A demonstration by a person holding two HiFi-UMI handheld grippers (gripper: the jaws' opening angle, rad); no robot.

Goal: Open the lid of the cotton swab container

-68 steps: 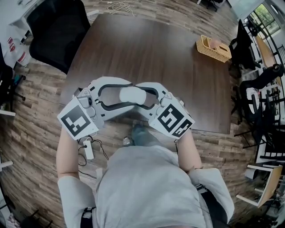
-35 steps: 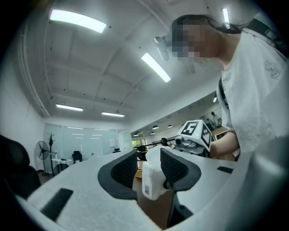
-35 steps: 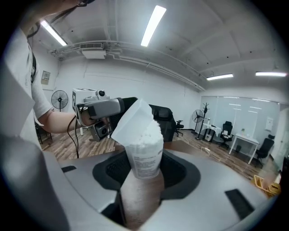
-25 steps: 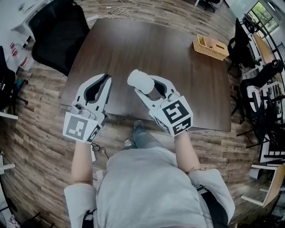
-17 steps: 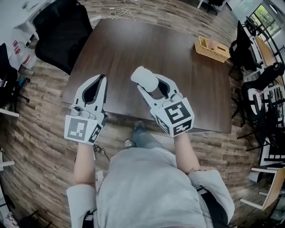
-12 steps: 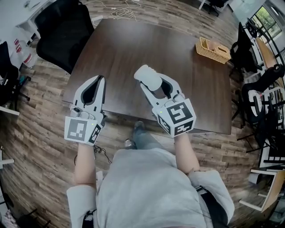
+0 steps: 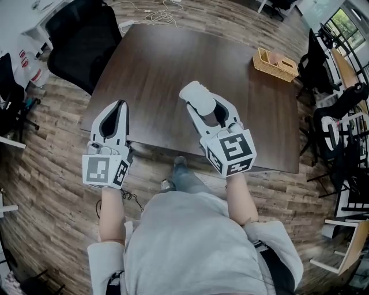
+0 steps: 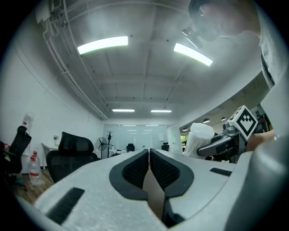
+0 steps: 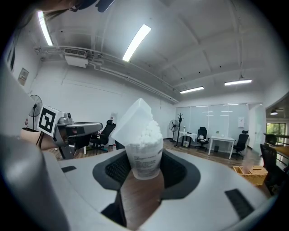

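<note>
My right gripper (image 7: pixel 202 106) is shut on a clear cotton swab container (image 9: pixel 143 159) full of white swabs, held above the near part of the dark table (image 7: pixel 173 63). Its translucent lid (image 9: pixel 132 121) stands flipped up and tilted to the left above the swab tips. In the head view the container (image 7: pixel 198 96) sticks out past the jaws. My left gripper (image 7: pixel 117 106) is to the left, apart from the container, shut with nothing between its pads (image 8: pixel 149 168). The left gripper view shows the container (image 8: pixel 198 139) off to the right.
A wicker basket (image 7: pixel 275 63) sits at the table's far right corner. A black office chair (image 7: pixel 78 34) stands at the table's left, more chairs (image 7: pixel 331 109) on the right. A cable (image 7: pixel 154 8) lies on the floor beyond the table.
Both grippers were together on the container; the left one has let go, swung out to the left and shut. The right gripper has carried the container slightly forward and right.
</note>
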